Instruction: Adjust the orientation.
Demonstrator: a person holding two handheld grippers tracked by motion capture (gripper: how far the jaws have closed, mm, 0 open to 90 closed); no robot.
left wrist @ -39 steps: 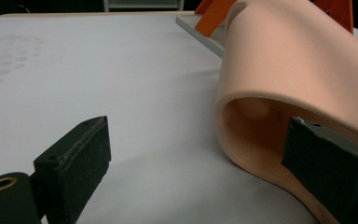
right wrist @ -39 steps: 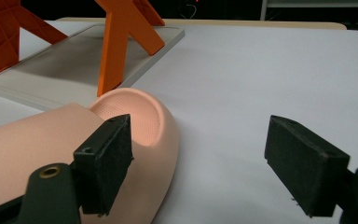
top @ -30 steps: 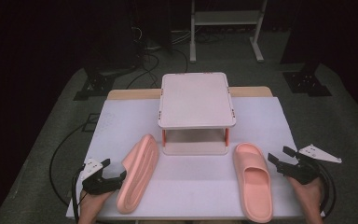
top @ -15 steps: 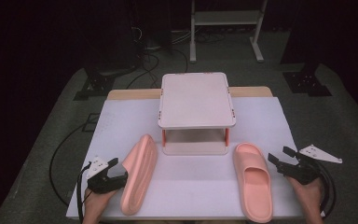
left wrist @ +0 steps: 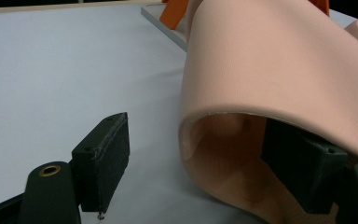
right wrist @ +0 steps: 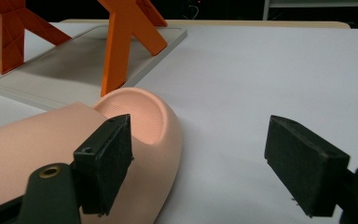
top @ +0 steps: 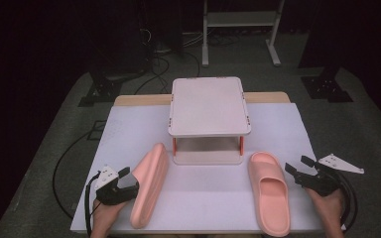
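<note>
A dark room surrounds the table (top: 129, 148), which carries a white cover. Near its front left corner, the left slipper (top: 150, 184) lies on its side. The left gripper (top: 129, 179) straddles the slipper's edge, one jaw inside the opening and partly hidden; the jaws have just been closing, and pad contact cannot be confirmed. Near the front right corner, the right slipper (top: 269, 191) lies flat. The right gripper (top: 293, 165) stands wide open just beside it, holding nothing. A two-tier rack (top: 209, 106) on orange legs occupies the middle. No legible writing.

Pink slipper (right wrist: 74, 140) beside orange-legged rack (right wrist: 88, 56), between parted black fingers (right wrist: 105, 163).
</note>
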